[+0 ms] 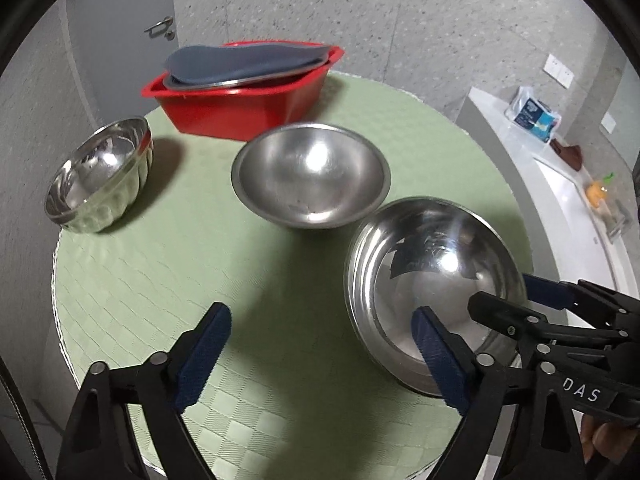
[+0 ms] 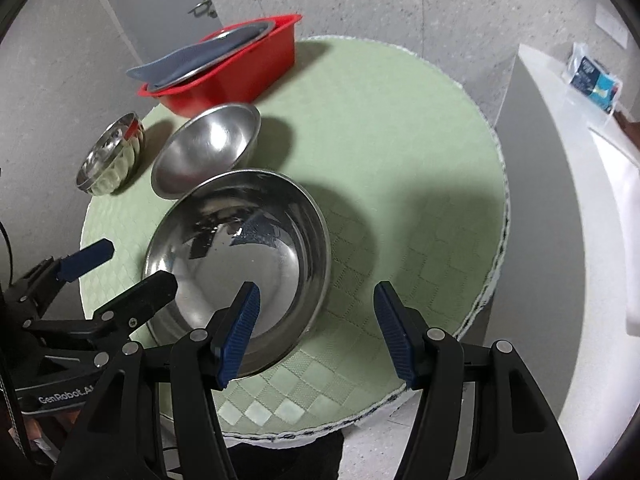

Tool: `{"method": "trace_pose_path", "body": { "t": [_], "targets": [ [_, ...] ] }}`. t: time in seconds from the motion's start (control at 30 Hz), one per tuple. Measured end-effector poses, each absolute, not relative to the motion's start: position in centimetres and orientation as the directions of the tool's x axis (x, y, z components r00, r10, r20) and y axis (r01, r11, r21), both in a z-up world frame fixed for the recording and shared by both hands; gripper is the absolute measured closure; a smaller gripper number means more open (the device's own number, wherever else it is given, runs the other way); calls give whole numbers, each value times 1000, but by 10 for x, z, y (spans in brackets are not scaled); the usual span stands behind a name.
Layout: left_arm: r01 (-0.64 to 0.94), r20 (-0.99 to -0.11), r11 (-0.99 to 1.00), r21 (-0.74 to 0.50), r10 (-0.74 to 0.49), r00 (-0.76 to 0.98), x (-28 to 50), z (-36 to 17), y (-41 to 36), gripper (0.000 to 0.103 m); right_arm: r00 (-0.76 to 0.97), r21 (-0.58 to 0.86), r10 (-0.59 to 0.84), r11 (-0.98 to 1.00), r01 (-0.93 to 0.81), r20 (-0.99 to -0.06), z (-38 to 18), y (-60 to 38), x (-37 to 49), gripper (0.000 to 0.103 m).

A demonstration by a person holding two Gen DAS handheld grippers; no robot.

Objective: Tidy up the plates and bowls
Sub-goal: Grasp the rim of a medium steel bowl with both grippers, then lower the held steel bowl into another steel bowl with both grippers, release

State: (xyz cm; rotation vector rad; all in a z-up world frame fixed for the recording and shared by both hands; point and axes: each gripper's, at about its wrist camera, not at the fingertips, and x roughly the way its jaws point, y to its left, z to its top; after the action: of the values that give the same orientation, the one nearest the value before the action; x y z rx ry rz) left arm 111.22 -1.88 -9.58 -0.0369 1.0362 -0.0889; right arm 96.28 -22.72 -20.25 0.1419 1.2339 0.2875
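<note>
Left gripper (image 1: 322,344): jaws spread wide, grasping nothing, its right pad inside the big steel bowl (image 1: 434,288). Right gripper (image 2: 316,326): also released, jaws straddling the same bowl's rim at about 4 o'clock, not clamped. The bowl sits near the round green mat's (image 2: 400,152) front edge. Matte steel bowl (image 1: 310,174) just beyond it at 11 o'clock, fluted shiny bowl (image 1: 100,174) further out at 10. Red bin (image 1: 248,106) at the mat's 12 o'clock edge holds a grey plate (image 1: 244,62) on a steel one.
</note>
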Motion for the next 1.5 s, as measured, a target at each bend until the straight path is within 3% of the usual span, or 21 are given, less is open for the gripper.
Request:
{"method": "trace_pose_path", "body": {
  "t": [0.17,0.2,0.27,0.33,0.4,0.87,1.5],
  "targets": [
    [51,-875,994,-92,-105,473,1119,-106,-27,41,275,288,324,943,-165,-905,-212,-227,967,44],
    [54,-877,994,-93,-107,468,1122,-107,-28,49,268,297,335,939,-171,-903,-214,-227,968,46],
    [64,-880,992,-105,-122,459,1126,-110,-29,61,253,308,349,933,-188,-902,-217,-225,969,58],
    [82,-883,989,-119,-144,446,1129,-114,-34,80,243,318,362,927,-200,-900,-218,-224,969,72],
    [94,-882,989,-113,-143,449,1133,-114,-37,84,231,326,371,921,-212,-899,-220,-221,969,80],
    [129,-826,982,-140,-187,532,1120,-73,-3,85,314,295,359,926,-234,-879,-175,-199,967,80],
    [109,-776,987,-119,-161,610,1123,-35,200,85,397,294,390,913,-282,-831,-135,-26,1028,80]
  ]
}}
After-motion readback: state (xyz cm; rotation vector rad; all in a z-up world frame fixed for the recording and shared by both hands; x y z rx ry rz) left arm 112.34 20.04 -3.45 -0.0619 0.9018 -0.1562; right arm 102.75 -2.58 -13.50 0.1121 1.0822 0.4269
